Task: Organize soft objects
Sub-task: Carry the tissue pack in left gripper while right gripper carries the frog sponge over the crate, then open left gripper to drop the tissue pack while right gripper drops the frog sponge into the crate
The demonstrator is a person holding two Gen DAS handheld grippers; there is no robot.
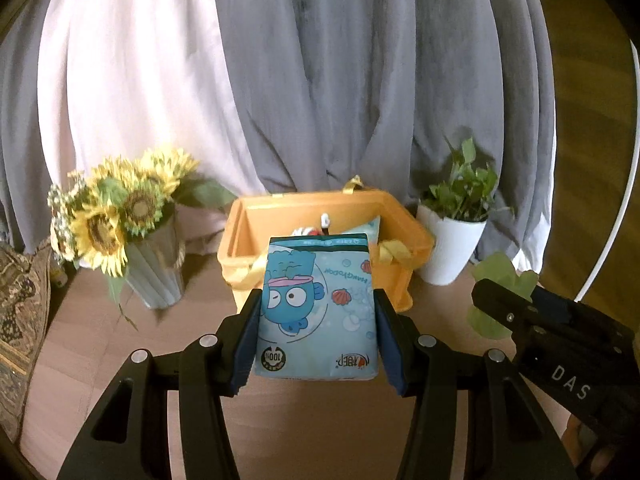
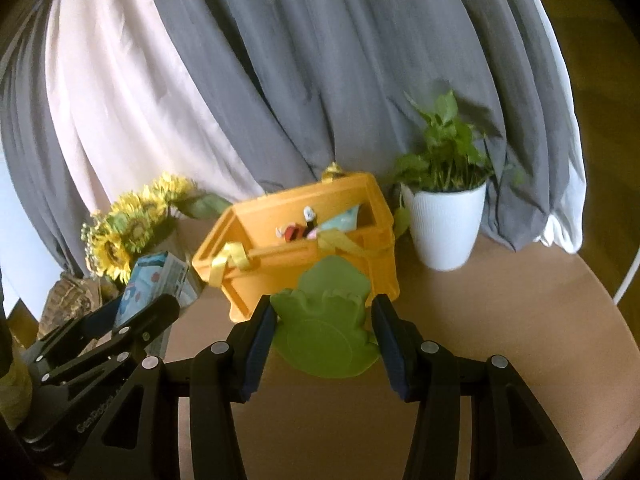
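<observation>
My left gripper (image 1: 318,336) is shut on a blue tissue pack (image 1: 316,308) printed with a cartoon fish, held above the wooden table in front of the orange basket (image 1: 404,216). In the right wrist view my right gripper (image 2: 324,334) is shut on a green soft toy (image 2: 328,320), also lifted just before the orange basket (image 2: 280,216). The basket holds a few small soft items (image 2: 296,232) and a pale blue pack. The left gripper with the tissue pack (image 2: 154,280) shows at the left of the right wrist view; the right gripper body (image 1: 560,344) with the green toy (image 1: 500,276) shows at the right of the left wrist view.
A vase of sunflowers (image 1: 120,216) stands left of the basket and a white potted plant (image 1: 452,240) right of it. Grey and pale pink curtains (image 1: 320,80) hang behind. A patterned cushion (image 1: 20,320) lies at the far left. The table (image 2: 520,340) is round, wooden.
</observation>
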